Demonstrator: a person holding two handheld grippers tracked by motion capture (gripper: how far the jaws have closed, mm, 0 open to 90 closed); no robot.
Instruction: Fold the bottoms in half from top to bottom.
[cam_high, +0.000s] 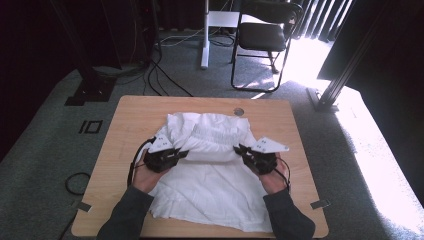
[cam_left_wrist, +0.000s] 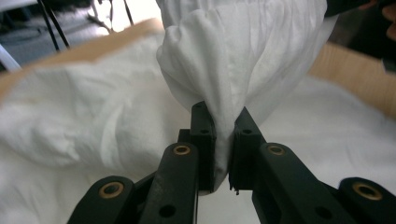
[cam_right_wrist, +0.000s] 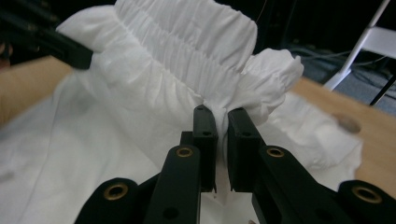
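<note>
Room: bare table (cam_high: 125, 117) lay around the white garment (cam_high: 210, 185).
Garment: crumpled, mid-table, gathered band lifted.
Left gripper (cam_high: 184, 153): pinched fabric.
Right gripper (cam_high: 238, 149): pinched the gathered band (cam_right_wrist: 187, 42).

Your left claw (cam_left_wrist: 223, 154) is pinching a gathered fold of the white garment (cam_left_wrist: 243, 56) between its two black jaws, and the pads are pressing the cloth flat where it passes through them. Above the claw the fabric is bunching out into a full, rounded puff with creases running down toward the grip. Below and to both sides of the claw, the rest of the garment is lying spread over the wooden surface (cam_left_wrist: 355, 74), whose bare edge is showing beyond the cloth to the upper right and upper left. At the upper right, well beyond the claw, a dark part of the other claw (cam_left_wrist: 345, 5) is reaching into the cloth.
</note>
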